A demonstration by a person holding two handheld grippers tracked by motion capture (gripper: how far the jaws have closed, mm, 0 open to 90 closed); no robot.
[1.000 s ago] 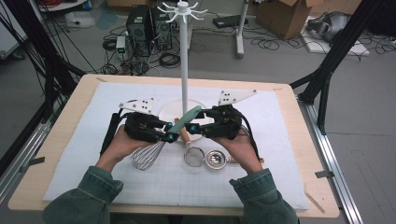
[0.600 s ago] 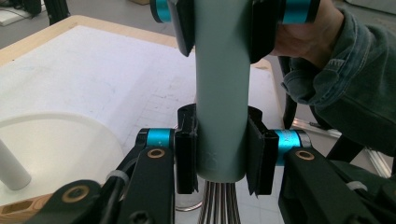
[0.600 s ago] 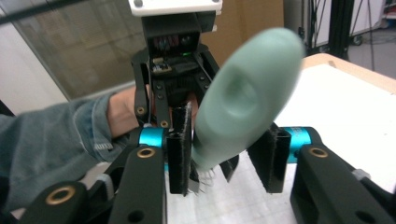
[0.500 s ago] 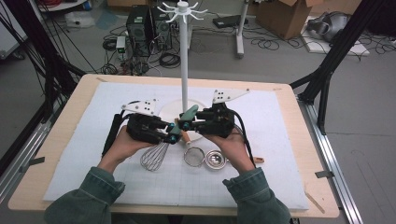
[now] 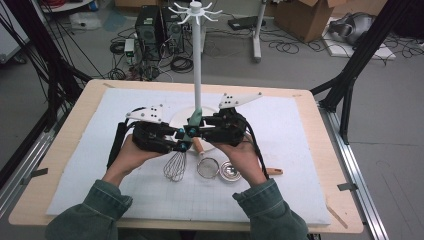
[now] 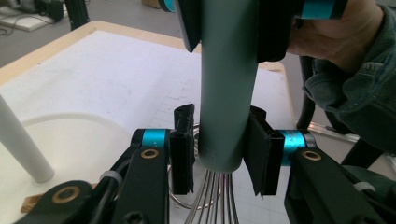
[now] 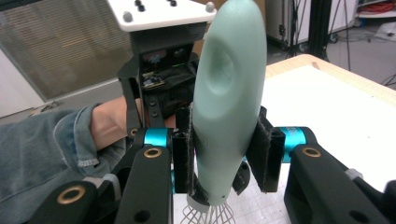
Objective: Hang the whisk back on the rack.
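Note:
Both grippers meet at a whisk (image 5: 175, 166) with a pale green handle (image 5: 194, 120), lifted over the white mat with its wire head hanging down. My right gripper (image 7: 224, 154) is shut on the handle (image 7: 231, 93); its jaws have just been closing and both pads press it. My left gripper (image 6: 219, 149) sits lower on the handle (image 6: 228, 93), just above the wires. Its jaws have just been opening a little: one pad touches the handle and a sliver of gap shows at the other. In the high view the left gripper (image 5: 184, 145) lies just below the right gripper (image 5: 190, 131).
A white hook stand (image 5: 197, 65) rises from a round base (image 5: 181, 117) right behind the grippers. A small strainer (image 5: 208, 168), a metal cup (image 5: 231, 172) and wooden handles (image 5: 274, 171) lie on the mat (image 5: 300, 150) under the right forearm.
The right gripper's jaws have closed onto the green handle. The whisk now stands more upright and its wire head has swung slightly right. The left gripper has stayed put.

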